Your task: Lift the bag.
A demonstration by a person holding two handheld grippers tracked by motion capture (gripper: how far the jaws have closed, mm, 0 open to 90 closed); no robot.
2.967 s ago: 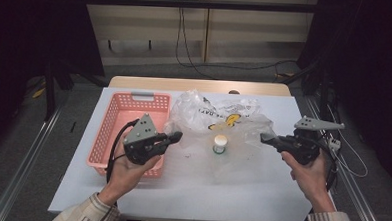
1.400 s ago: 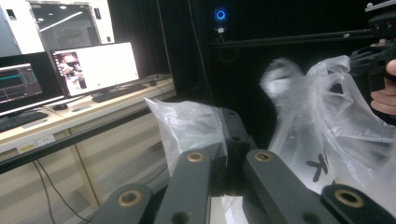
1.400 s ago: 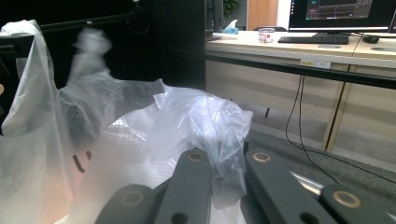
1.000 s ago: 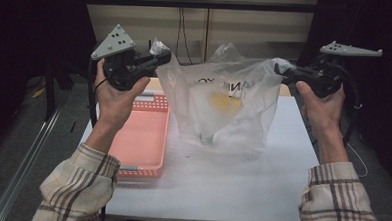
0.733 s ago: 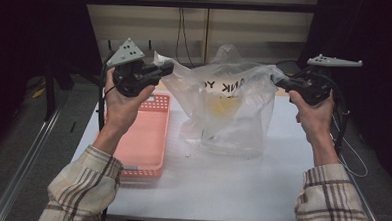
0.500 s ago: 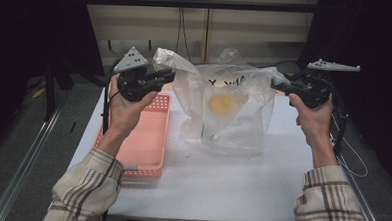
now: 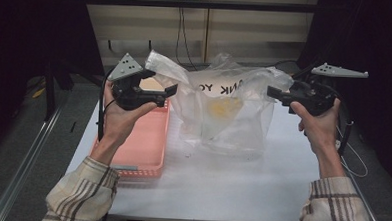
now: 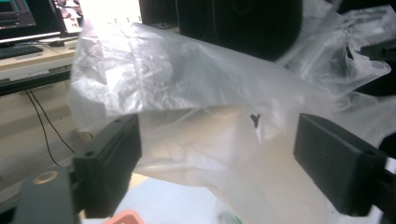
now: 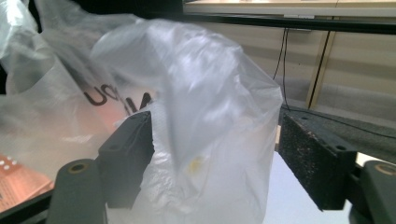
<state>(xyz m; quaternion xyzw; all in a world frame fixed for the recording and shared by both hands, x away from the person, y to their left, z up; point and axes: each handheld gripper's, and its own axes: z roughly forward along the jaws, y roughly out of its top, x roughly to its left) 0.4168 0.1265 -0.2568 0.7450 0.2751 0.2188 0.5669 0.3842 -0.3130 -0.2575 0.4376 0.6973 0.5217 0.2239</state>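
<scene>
step: letting go of plastic bag [image 7: 229,112] on bench [image 7: 205,191] | left gripper [image 7: 171,89], right gripper [image 7: 272,91] jaws just opened, apart, bag loose between | next: back away from bag

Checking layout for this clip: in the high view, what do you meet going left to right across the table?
Left gripper → pink basket → clear plastic bag → right gripper.

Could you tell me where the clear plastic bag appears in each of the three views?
High view: the plastic bag stands mid-table between the left gripper and right gripper.
Left gripper view: its film spreads between the open jaws.
Right gripper view: a fold rises between the open jaws.
Shared landmark: the bag's black lettering.
</scene>
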